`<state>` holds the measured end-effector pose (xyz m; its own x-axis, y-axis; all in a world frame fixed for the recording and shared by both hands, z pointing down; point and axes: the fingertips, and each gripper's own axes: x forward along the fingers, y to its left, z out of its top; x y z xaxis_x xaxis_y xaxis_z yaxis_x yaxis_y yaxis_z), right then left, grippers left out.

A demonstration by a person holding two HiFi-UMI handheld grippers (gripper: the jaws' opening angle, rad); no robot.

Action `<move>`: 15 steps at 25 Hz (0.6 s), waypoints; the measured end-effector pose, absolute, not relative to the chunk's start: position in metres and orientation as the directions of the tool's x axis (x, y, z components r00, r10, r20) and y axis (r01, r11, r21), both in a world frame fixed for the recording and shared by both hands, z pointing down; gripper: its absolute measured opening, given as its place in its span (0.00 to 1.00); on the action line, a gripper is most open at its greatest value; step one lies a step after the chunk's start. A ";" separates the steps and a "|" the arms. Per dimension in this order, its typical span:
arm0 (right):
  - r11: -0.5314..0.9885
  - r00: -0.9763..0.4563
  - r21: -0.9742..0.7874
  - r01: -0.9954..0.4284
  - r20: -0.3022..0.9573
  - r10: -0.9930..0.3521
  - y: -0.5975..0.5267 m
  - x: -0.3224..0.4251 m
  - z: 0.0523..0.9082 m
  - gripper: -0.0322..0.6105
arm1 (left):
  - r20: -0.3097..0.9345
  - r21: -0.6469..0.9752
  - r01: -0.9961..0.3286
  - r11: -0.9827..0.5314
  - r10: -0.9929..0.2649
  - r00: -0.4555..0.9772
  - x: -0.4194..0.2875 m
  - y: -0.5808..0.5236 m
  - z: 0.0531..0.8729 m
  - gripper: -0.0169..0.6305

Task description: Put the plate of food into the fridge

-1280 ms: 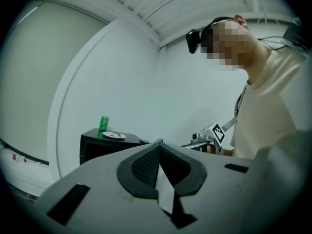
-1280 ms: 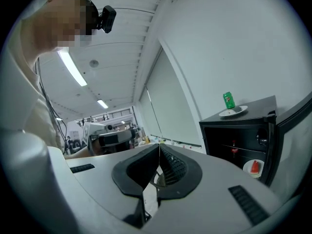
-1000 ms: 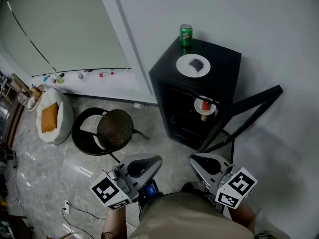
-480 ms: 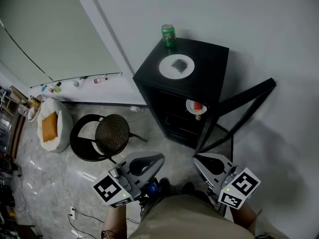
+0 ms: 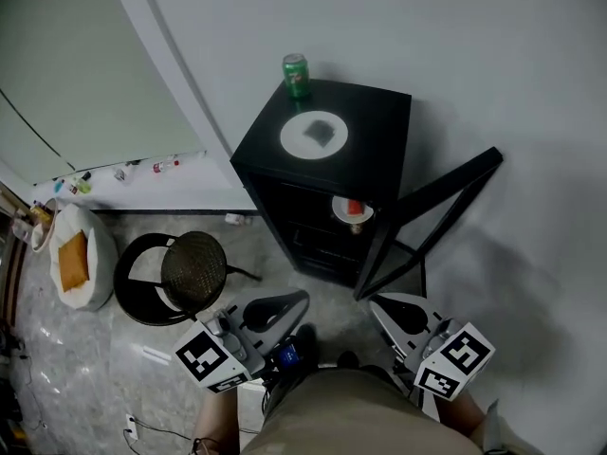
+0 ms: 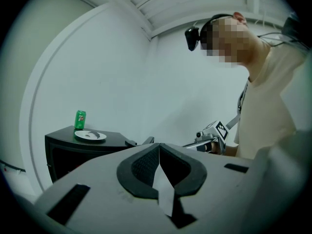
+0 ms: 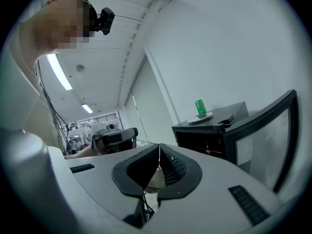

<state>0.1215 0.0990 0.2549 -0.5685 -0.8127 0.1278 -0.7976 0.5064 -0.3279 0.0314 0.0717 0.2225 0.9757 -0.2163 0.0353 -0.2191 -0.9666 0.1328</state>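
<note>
Two pairs of tongs hang low at the near edge, the left tongs (image 5: 300,300) and the right tongs (image 5: 376,302). Each has its jaws pressed together with nothing between them. The plate of food (image 5: 314,133), white with a dark piece on it, sits on top of the black mini fridge (image 5: 384,121), far from both tongs. A green soda can (image 5: 296,74) stands just beyond the plate, at the far left corner of that top surface. The fridge door (image 5: 451,179) stands open to the right. Inside, a small dish with something red (image 5: 352,209) shows on a shelf. A round stool (image 5: 193,268) stands on the floor to the left.
</note>
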 end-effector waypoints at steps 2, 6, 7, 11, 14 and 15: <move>0.491 -0.555 -0.323 -0.809 0.143 -0.820 0.094 0.120 0.256 0.08 | 0.023 0.131 -0.203 -0.970 -0.201 0.979 0.031 0.065 0.222 0.04; 0.473 -0.537 -0.313 -0.824 0.162 -0.828 0.081 0.114 0.255 0.08 | 0.019 0.138 -0.197 -0.971 -0.197 0.980 0.023 0.044 0.225 0.04; 0.467 -0.532 -0.314 -0.827 0.165 -0.830 0.077 0.112 0.256 0.08 | 0.018 0.138 -0.199 -0.970 -0.199 0.980 0.020 0.038 0.225 0.04; 0.448 -0.515 -0.314 -0.837 0.176 -0.839 0.057 0.101 0.259 0.08 | 0.012 0.115 -0.203 -0.972 -0.203 0.979 0.005 0.014 0.223 0.04; 0.450 -0.516 -0.301 -0.841 0.190 -0.836 0.043 0.087 0.258 0.08 | 0.019 0.108 -0.209 -0.972 -0.208 0.978 -0.008 -0.005 0.227 0.04; 0.450 -0.514 -0.295 -0.843 0.194 -0.836 0.038 0.083 0.257 0.08 | 0.022 0.106 -0.213 -0.971 -0.212 0.977 -0.012 -0.012 0.228 0.04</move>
<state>0.0826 0.0375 0.2574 -0.5139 -0.8355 0.1944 -0.8430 0.4500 -0.2947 -0.0116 -0.0118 0.2282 0.9771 -0.2117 0.0220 -0.2128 -0.9713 0.1060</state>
